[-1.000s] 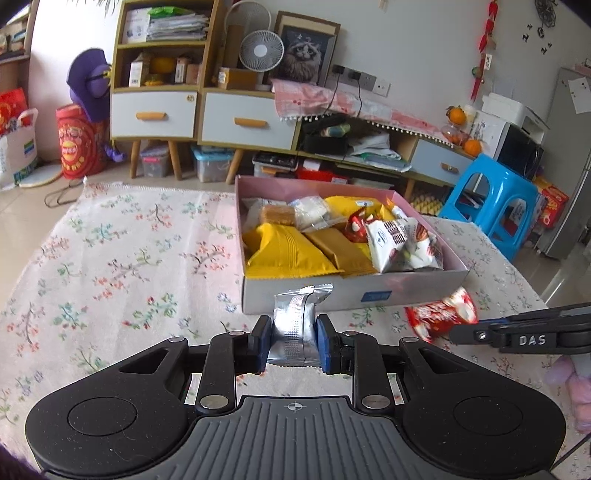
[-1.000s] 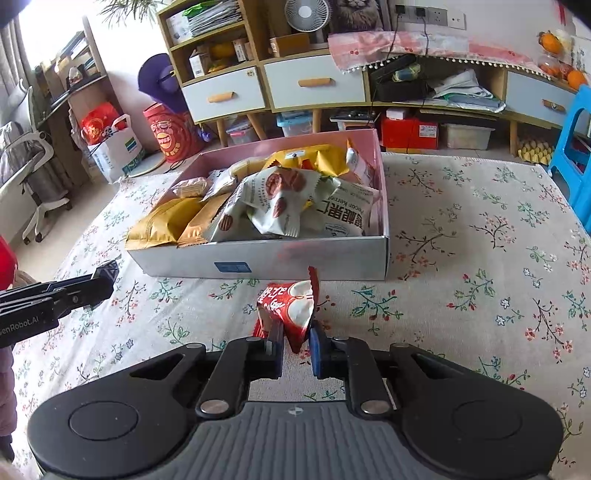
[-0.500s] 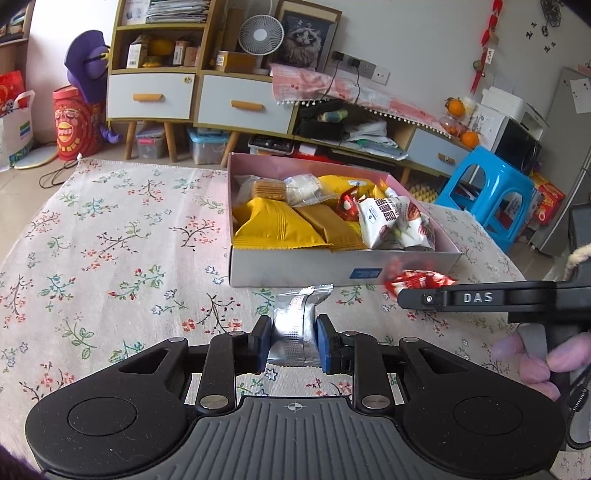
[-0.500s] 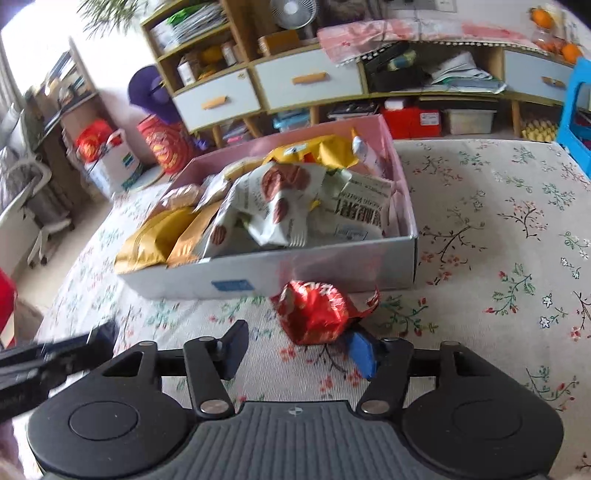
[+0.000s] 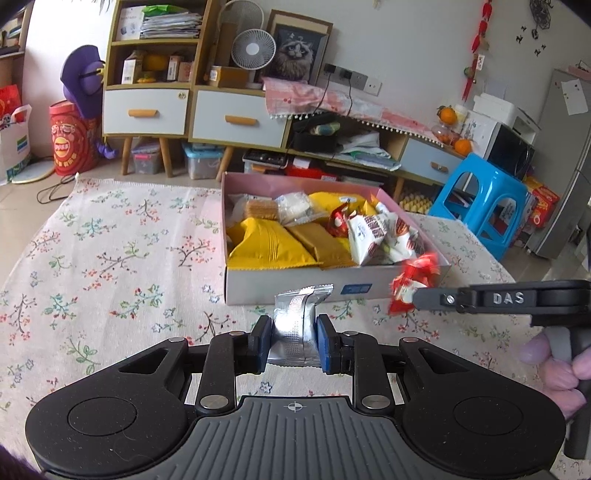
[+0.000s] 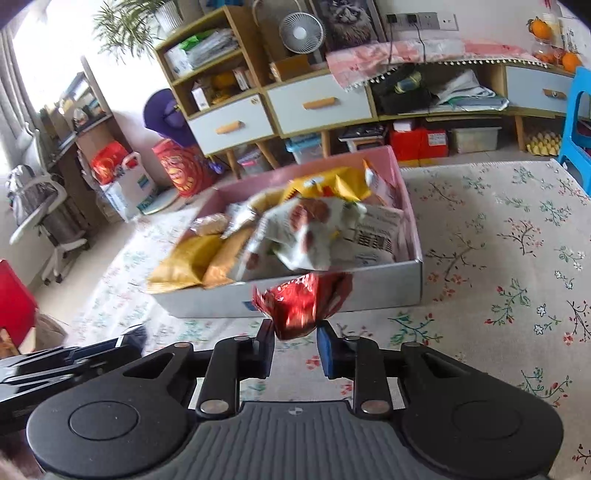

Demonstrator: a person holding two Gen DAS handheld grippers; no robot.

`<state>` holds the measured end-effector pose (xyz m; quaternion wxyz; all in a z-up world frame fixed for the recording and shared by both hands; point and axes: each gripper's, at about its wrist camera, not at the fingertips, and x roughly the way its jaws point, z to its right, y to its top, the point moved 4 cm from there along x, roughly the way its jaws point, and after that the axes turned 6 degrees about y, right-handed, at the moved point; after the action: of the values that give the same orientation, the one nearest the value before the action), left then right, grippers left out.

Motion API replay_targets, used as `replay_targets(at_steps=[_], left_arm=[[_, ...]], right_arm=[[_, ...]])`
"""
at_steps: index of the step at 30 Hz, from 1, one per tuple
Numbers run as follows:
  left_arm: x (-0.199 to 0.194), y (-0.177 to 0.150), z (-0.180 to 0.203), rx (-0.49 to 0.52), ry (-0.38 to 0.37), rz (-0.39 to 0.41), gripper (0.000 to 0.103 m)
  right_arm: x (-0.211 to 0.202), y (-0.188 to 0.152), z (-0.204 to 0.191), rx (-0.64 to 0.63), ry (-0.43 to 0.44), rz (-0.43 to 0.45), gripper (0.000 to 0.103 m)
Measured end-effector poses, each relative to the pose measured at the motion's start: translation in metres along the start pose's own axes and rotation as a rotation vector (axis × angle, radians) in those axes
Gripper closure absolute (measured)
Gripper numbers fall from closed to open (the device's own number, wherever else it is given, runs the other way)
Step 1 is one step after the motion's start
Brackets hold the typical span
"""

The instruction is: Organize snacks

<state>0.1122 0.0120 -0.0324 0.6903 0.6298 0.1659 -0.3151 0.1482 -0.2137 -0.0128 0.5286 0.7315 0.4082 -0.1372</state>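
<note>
This is a lived-in home living room: across the top of the left wrist view runs a wooden sideboard [image 5: 192, 107] with white drawers, shelves of papers and boxes, a small desk fan [image 5: 253, 48] and a framed cat picture [image 5: 297, 51]. At right stand a blue plastic stool [image 5: 487, 206], a microwave [image 5: 511, 149] and oranges [image 5: 447, 114], while a floral tablecloth [image 5: 110, 258] fills the lower left and red festive ornaments [image 5: 480, 33] hang on the wall at upper right

At lower centre, the right gripper [image 6: 295, 341] pinches a crinkled red foil snack packet [image 6: 301, 304] between its black fingers, lifted before the pink-lined cardboard box [image 6: 384, 293] heaped with yellow and white snack bags [image 6: 306, 230].
</note>
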Motion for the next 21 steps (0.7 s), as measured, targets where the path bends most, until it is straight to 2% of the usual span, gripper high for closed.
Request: replay_targets(at_steps=[1, 6, 8, 9, 10, 13, 15, 18, 21], left_arm=[[-0.001, 0.002, 0.000, 0.003, 0.000, 0.006, 0.080], [0.002, 0.007, -0.004, 0.003, 0.007, 0.016, 0.080], [0.005, 0.005, -0.006, -0.026, 0.002, -0.008, 0.080], [0.007, 0.004, -0.007, -0.035, -0.002, -0.018, 0.080], [0.007, 0.003, -0.007, -0.038, -0.004, -0.023, 0.080], [0.008, 0.000, -0.003, -0.028, -0.007, -0.027, 0.080], [0.009, -0.002, -0.001, -0.019, -0.010, -0.032, 0.080], [0.010, -0.007, 0.001, 0.000, -0.008, -0.037, 0.080], [0.012, -0.009, 0.003, 0.010, -0.007, -0.044, 0.080]], right_arm=[[-0.003, 0.000, -0.002, 0.001, 0.010, 0.000, 0.103], [-0.011, 0.001, -0.008, 0.010, 0.051, -0.009, 0.103], [-0.006, -0.002, -0.007, 0.017, 0.047, -0.032, 0.098], [-0.004, -0.005, -0.006, 0.019, 0.037, -0.042, 0.090], [-0.002, -0.007, -0.005, 0.022, 0.027, -0.050, 0.076], [0.003, -0.010, -0.005, 0.017, 0.018, -0.059, 0.058], [0.008, -0.011, -0.006, 0.002, 0.002, -0.062, 0.049], [0.017, -0.013, -0.009, -0.052, -0.032, -0.074, 0.048], [0.027, -0.020, -0.010, -0.112, -0.077, -0.102, 0.052]])
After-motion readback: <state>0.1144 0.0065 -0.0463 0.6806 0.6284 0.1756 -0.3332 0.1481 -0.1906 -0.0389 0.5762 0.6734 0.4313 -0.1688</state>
